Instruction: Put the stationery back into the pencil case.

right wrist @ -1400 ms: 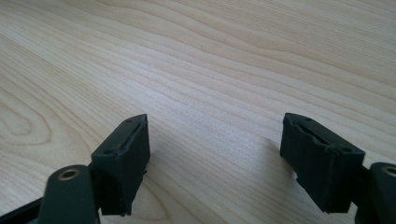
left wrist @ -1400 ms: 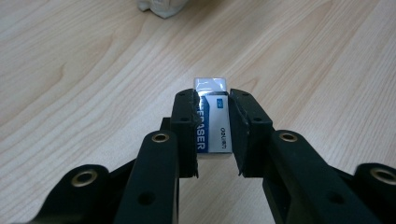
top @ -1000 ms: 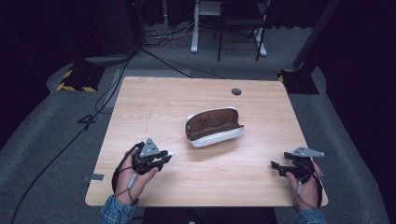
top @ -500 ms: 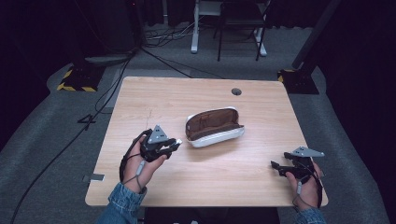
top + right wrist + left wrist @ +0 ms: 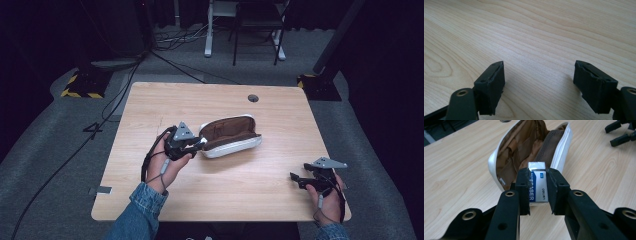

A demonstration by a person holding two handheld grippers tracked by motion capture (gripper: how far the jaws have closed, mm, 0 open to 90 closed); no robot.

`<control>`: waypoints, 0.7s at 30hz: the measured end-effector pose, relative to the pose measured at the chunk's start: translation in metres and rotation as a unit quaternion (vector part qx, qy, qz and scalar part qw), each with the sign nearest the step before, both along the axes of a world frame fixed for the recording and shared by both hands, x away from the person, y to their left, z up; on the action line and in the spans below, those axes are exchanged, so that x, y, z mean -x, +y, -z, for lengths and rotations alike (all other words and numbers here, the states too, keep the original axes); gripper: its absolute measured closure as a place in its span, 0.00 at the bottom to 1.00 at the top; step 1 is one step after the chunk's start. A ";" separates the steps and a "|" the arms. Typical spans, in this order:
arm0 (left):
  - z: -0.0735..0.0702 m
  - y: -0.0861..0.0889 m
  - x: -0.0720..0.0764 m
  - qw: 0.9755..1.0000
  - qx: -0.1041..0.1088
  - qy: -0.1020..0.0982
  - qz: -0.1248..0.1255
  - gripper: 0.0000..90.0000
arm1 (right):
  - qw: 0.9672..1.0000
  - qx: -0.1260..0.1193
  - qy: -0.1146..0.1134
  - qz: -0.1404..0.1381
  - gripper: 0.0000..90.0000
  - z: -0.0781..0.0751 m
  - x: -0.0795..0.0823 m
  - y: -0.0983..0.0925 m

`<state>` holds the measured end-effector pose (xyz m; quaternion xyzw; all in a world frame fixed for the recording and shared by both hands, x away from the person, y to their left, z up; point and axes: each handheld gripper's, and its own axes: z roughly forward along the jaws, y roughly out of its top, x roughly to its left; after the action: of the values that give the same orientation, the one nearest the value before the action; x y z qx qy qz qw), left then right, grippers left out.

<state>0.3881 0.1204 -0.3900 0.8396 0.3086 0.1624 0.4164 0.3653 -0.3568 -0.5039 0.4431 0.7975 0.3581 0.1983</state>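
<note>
The eraser (image 5: 537,185) sits pinched between the left gripper's (image 5: 537,191) jaws, its long axis running along them, its far end pointing at the open mouth of the white pencil case (image 5: 231,136) just ahead. The left hand (image 5: 167,165) reaches in over the table (image 5: 225,200) at the case's near end. The right gripper (image 5: 539,85) rests low at the table's right edge – jaws spread, nothing between them.

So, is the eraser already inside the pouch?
No, the left claw holds the eraser just before the open pouch.
</note>
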 end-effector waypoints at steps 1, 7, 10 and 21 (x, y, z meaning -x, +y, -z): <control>0.000 0.000 0.000 1.000 0.000 0.000 0.000 0.81 | 1.000 0.000 0.000 0.000 0.29 0.000 0.000 0.000; -0.006 -0.010 -0.015 1.000 0.002 -0.013 -0.001 0.81 | 1.000 0.000 0.000 0.000 0.29 0.000 0.000 0.000; -0.011 -0.018 -0.024 1.000 0.005 -0.010 0.004 0.81 | 1.000 0.000 0.000 0.000 0.29 0.000 0.000 0.000; -0.009 -0.045 -0.053 1.000 -0.008 -0.018 0.006 0.81 | 1.000 0.000 0.000 0.000 0.29 0.000 0.000 0.000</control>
<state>0.4414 0.0751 -0.3806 0.8418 0.2948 0.1780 0.4158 0.3652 -0.3568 -0.5039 0.4429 0.7976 0.3584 0.1981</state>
